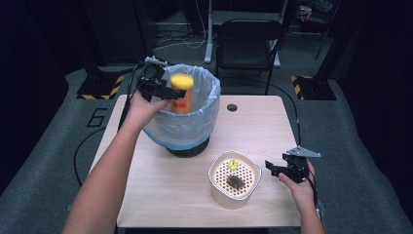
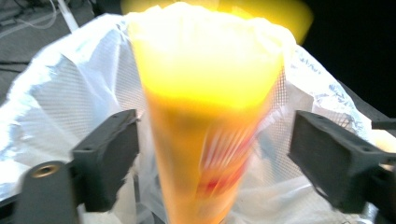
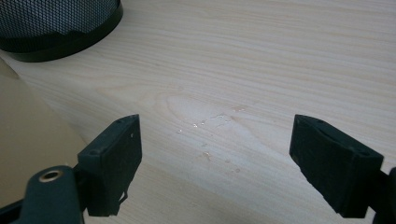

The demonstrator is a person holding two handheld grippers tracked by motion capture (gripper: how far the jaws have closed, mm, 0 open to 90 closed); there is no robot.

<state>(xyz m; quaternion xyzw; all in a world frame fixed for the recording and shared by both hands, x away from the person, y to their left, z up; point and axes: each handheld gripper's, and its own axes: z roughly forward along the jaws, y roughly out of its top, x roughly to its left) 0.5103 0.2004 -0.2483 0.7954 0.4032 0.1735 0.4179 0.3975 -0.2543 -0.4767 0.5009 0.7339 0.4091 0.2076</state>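
A yellow-orange can with a red label (image 1: 181,92) shows blurred over the mouth of the bin lined with a pale plastic bag (image 1: 210,92). My left gripper (image 1: 168,90) is at the bin's left rim, level with the can. In the left gripper view the can (image 2: 210,116) stands between my left gripper's (image 2: 215,149) black pads (image 2: 109,158), with a gap on each side, so the jaws are open and not pressing it. My right gripper (image 1: 275,170) rests low at the table's right, open and holding nothing; in its own view, bare wood lies between the right gripper's (image 3: 215,158) pads.
A beige tub with a perforated insert (image 1: 215,184) holds a dark scrap and a small yellow bit, left of my right gripper. The bin's black mesh base (image 3: 60,28) and the tub's wall (image 3: 28,140) appear in the right gripper view. Small water drops (image 3: 205,126) dot the wood.
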